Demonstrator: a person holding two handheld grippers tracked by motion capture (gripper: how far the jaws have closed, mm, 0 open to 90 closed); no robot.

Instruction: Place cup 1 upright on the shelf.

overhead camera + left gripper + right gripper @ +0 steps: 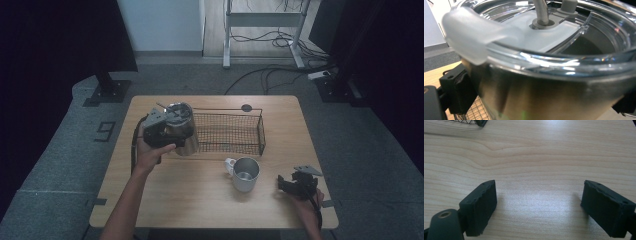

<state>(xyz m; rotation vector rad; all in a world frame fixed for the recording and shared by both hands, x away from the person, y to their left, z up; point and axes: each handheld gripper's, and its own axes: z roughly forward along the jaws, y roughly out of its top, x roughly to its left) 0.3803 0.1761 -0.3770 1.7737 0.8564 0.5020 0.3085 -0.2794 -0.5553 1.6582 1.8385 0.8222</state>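
Tumbler (544, 95) (jaws clamped) just beside basket (260, 131) edge.

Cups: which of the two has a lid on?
The steel tumbler in the left gripper, with clear lid and straw; the white mug stands open on the table.

Steel tumbler (544, 92) is cut off by the left gripper view's right and bottom edges; its base is unseen. Wire basket (469, 122) is clipped at the right gripper view's upper-left edge.
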